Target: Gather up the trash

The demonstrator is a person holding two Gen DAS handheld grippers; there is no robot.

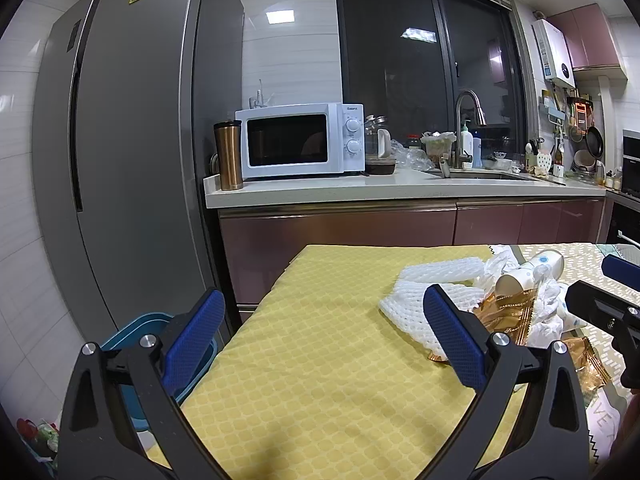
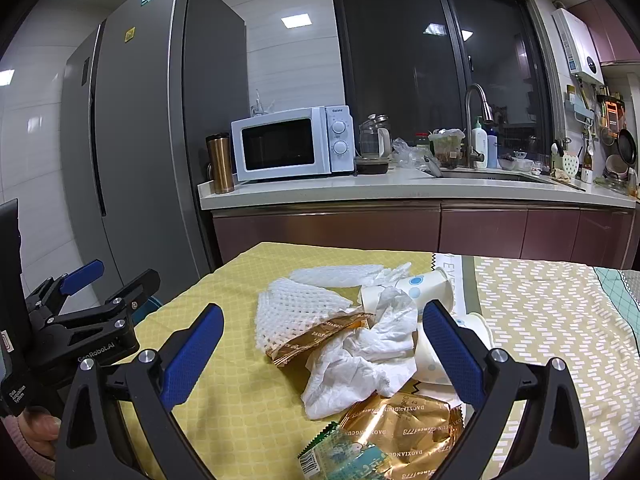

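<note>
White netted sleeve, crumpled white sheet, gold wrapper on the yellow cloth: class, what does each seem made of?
White netted sleeve: likely foam, matte, open mesh cells.
Crumpled white sheet: probably tissue paper, soft dull creases.
Gold wrapper: seemingly metallised plastic film, glossy, printed lettering.

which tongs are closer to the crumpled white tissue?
Right. The right tongs hang open directly over the crumpled white tissue, which sits between their fingers. The left tongs are open off to its left, over bare yellow cloth.
</note>
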